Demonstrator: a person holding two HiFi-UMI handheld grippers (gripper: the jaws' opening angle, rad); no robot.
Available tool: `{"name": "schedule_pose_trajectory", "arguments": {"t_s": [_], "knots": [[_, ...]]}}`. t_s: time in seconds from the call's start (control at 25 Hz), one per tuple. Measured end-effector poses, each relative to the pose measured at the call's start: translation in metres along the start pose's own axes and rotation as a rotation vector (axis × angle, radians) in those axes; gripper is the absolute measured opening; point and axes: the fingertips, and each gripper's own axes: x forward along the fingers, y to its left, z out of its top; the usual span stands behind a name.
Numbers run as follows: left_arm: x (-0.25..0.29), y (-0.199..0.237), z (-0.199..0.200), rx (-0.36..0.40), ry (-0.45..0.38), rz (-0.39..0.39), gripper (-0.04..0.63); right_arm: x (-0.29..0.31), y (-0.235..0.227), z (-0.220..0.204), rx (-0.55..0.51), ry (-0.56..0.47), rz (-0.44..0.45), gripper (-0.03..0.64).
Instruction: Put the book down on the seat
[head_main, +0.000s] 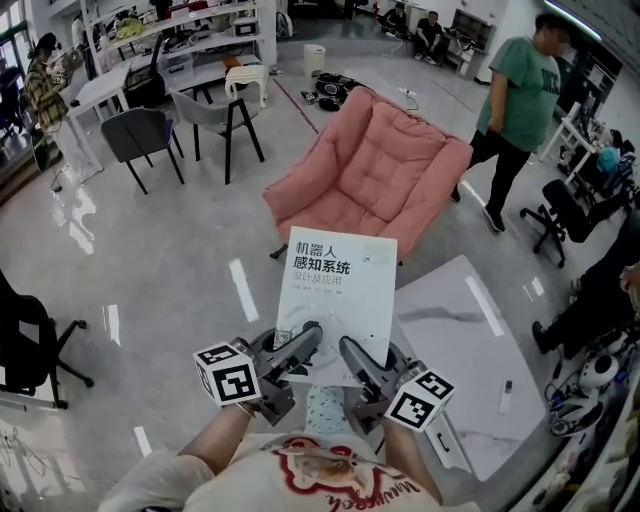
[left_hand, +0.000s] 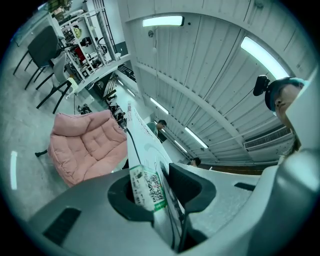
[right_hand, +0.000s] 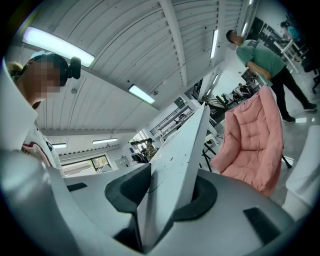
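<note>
Book (head_main: 338, 292): white cover with a green title, held in the air in front of the person, cover facing up toward the head camera. It is short of the seat and does not touch it.
Left gripper (left_hand: 161, 189): jaws partly closed and clamped on the book's near edge at its left side. A barcode sticker on the cover sits right at the pads.
Right gripper (right_hand: 169, 194): jaws likewise pressed onto the near edge at its right side, with the book standing up between them.
Seat: a pink tufted lounge chair (head_main: 372, 168) on dark legs, just beyond the book's far edge.
Table (head_main: 480, 330): a white marble-patterned top to the right of the book, with a small white stick-shaped object (head_main: 507, 394) lying on it.
Bystander: a person in a green T-shirt (head_main: 521, 88) stands to the right of the lounge chair.
Background: a dark grey chair (head_main: 140, 136) and a lighter grey chair (head_main: 221, 112) stand on the glossy floor at upper left.
</note>
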Motion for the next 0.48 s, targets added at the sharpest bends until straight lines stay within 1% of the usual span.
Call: {"name": "schedule_pose_trajectory", "arguments": {"t_s": [0.2, 0.48], "knots": [[0.027, 0.036, 0.013, -0.003, -0.008, 0.011, 0.089, 0.025, -0.040, 0.009, -0.002, 0.007, 0.009, 0.121], [0.098, 0.086, 0.066, -0.010, -0.012, 0.011, 0.089, 0.073, -0.110, 0.065, -0.004, 0.020, 0.003, 0.121]]}}
